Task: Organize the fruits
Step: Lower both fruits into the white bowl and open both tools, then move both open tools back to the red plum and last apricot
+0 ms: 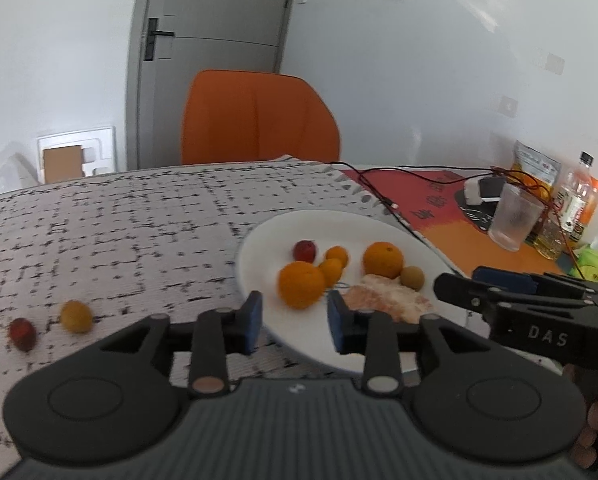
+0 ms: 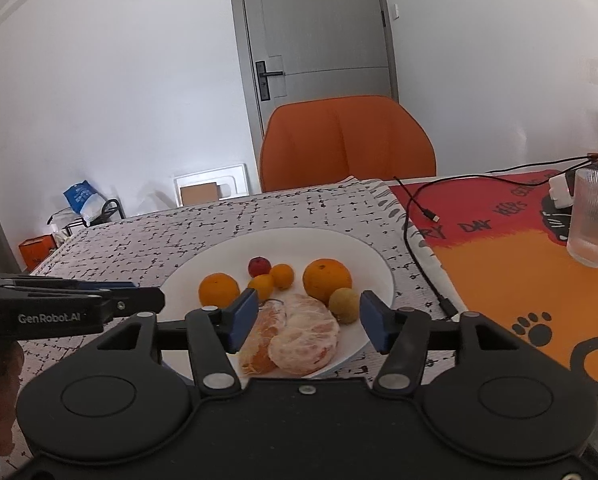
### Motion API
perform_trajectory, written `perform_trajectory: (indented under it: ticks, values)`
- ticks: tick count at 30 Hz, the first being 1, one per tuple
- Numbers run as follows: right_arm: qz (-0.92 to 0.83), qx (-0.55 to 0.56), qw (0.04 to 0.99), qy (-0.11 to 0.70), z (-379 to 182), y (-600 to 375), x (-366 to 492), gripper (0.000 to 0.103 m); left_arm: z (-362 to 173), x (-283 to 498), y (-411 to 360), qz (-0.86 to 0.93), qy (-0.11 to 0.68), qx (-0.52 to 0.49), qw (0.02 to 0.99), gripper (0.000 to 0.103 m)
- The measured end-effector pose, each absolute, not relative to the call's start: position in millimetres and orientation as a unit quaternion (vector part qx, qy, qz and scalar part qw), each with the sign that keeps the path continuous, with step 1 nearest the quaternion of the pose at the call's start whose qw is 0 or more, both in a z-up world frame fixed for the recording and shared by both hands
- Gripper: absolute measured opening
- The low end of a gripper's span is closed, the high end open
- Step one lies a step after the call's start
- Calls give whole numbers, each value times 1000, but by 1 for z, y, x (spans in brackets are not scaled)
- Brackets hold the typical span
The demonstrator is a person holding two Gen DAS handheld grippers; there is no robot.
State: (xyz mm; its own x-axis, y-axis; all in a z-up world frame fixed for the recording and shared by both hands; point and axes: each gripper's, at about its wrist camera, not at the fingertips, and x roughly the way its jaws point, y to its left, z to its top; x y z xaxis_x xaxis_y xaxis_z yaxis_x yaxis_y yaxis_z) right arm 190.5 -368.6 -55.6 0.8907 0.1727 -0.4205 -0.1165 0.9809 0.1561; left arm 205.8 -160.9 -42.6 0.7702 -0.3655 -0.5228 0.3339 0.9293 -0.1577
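Evidently the two loose fruits (image 1: 49, 326) on the worktop (image 1: 119, 220), lower left of frame beyond the plate (image 1: 259, 240), lie nearer the left gripper (image 1: 295, 320), whose fingers, like the right gripper's (image 2: 305, 320), stand parted and empty.

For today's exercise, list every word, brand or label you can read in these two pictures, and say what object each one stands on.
"DAS" – side of the right gripper, seen from the left wrist.
"GenRobot.AI" – side of the left gripper, seen from the right wrist.
"DAY" – red and orange mat; the words around it are only partly readable.
Labels on the bottle and the snack bag: too blurred to read.
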Motion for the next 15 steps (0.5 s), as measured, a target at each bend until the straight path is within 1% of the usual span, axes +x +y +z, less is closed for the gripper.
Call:
perform_trajectory:
  ticks: [1, 2, 4, 5, 6, 7, 8, 10, 12, 14, 15]
  values:
    - [76, 65, 970, 222, -56, -368, 191, 58, -42, 205, -158, -181, 283, -28, 941, 47]
    - [77, 66, 970, 223, -57, -367, 191, 58, -41, 204, -154, -176, 282, -28, 943, 50]
    - [80, 66, 969, 223, -57, -363, 191, 59, -40, 201, -146, -169, 278, -30, 945, 60]
    - [82, 66, 969, 224, -57, -361, 191, 59, -39, 200, -142, -165, 277, -31, 946, 62]
    - [84, 66, 969, 224, -57, -359, 190, 60, -38, 199, -139, -159, 275, -31, 948, 68]
    - [85, 65, 969, 224, -56, -357, 190, 63, -37, 198, -135, -152, 273, -32, 949, 73]
    - [87, 65, 969, 223, -55, -356, 190, 65, -36, 196, -131, -148, 271, -33, 950, 76]
    - [91, 64, 969, 220, -54, -352, 190, 74, -34, 193, -124, -148, 265, -37, 952, 85]
    - [96, 66, 970, 215, -52, -349, 188, 79, -32, 190, -119, -136, 259, -33, 956, 90]
    - [98, 68, 969, 215, -51, -346, 189, 82, -30, 188, -113, -120, 255, -29, 959, 93]
    - [100, 69, 969, 216, -51, -344, 189, 86, -30, 187, -110, -119, 253, -31, 960, 94]
